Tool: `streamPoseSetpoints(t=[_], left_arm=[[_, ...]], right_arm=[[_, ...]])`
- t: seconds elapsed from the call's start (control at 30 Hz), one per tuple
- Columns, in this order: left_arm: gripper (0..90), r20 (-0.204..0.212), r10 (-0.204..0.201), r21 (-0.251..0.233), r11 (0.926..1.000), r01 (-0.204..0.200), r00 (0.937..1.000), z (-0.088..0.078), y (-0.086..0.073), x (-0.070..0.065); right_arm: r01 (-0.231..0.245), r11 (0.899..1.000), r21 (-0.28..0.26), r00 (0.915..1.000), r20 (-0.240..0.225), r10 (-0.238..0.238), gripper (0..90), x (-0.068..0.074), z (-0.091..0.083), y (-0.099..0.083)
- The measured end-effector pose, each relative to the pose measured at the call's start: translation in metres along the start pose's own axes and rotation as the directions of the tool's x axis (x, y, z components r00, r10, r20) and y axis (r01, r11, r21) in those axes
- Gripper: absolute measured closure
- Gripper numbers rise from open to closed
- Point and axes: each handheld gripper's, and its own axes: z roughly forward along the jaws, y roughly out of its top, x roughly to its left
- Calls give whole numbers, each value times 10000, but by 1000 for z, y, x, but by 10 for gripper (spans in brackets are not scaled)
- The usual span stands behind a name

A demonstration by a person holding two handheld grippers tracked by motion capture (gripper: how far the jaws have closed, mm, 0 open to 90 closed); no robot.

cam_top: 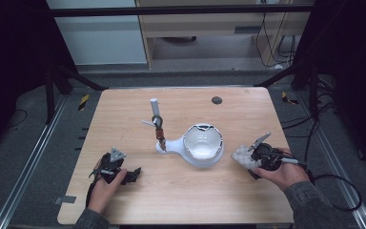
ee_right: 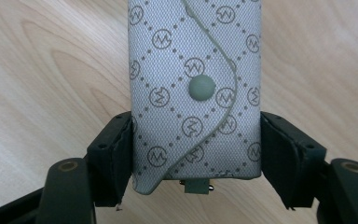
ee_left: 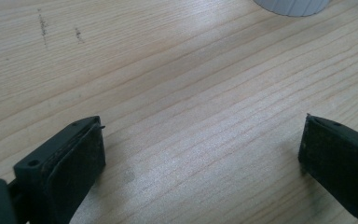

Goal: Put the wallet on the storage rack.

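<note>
while clamped on patterned pouch [ee_right: 196,93], right gripper [ee_right: 196,154] at 4 o'clock of white bowl [cam_top: 203,145]. left gripper [ee_left: 200,154] jaws spread wide, nothing between, over bare table [ee_left: 177,84].

One patterned pouch [ee_right: 196,93], one white bowl [cam_top: 203,145], one key bunch [cam_top: 159,128], two grippers.

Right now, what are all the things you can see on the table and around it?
Grey patterned fabric pouch with a snap button: one, grey-white, right side of the table, clamped in the right gripper.
White ceramic bowl-shaped pot with a broken rim: one, white, table middle.
Small stand with a white tube and a dark ring: one, white and dark, left of the pot.
Round black spot: one, black, far edge.
Light wooden table: one.
Left gripper: black, open.
Right gripper: black, shut on the pouch.
</note>
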Motion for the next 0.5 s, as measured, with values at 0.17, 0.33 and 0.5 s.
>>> streamPoseSetpoints(t=[0.17, 0.33, 0.5], left_arm=[[0, -2, 0, 0, 10000, 0, 10000, 0, 0, 0], [0, -2, 1, 1, 10000, -1, 10000, 0, 0, 0], [0, 1, 5, -1, 10000, -5, 10000, 0, 0, 0]], right_arm=[[696, 9975, -151, 9972, 271, -691, 316, 7, -19, 11], [1234, 9921, -231, 9913, 493, -1222, 316, 14, -35, 23], [1776, 9838, -234, 9823, 646, -1758, 315, 24, -47, 38]])
